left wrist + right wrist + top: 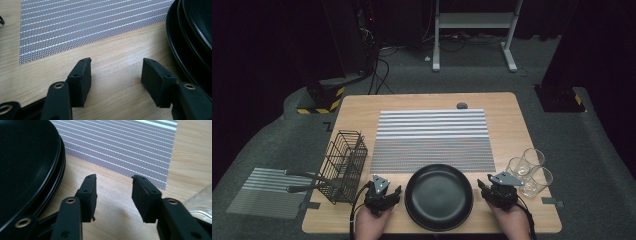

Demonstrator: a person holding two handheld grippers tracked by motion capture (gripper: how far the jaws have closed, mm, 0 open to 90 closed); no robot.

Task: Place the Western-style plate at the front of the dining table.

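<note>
Black plates, high view: your stack of plates (pixel 439 196) sits at the table's (pixel 512 130) near edge, at 6 o'clock from the striped mat (pixel 432 140), its far rim overlapping the mat's near edge.
Open room, high view: bare wood lies between the stack and each gripper; the wire basket (pixel 344 165) stands at 9 o'clock of the stack, the three glasses (pixel 529 170) at 3 o'clock.
Hands, high view: your left gripper (pixel 384 194) rests at 9 o'clock of the stack, your right gripper (pixel 497 192) at 3 o'clock, both pointing away from you, forearms coming in over the near edge.
Left gripper view: your jaws stand spread with only bare wood between them; the plates' rim (pixel 190 37) lies at 2 o'clock, just beside the right-hand pad (pixel 156 82), and the mat's corner (pixel 75 25) at 11 o'clock.
Right gripper view: your jaws stand apart, nothing between the pads; the plates (pixel 27 162) lie at 10 o'clock, close to the left-hand pad (pixel 88 195). The mat (pixel 125 147) lies at 12 o'clock, and a glass (pixel 200 200) at 4 o'clock, just beside the gripper.
</note>
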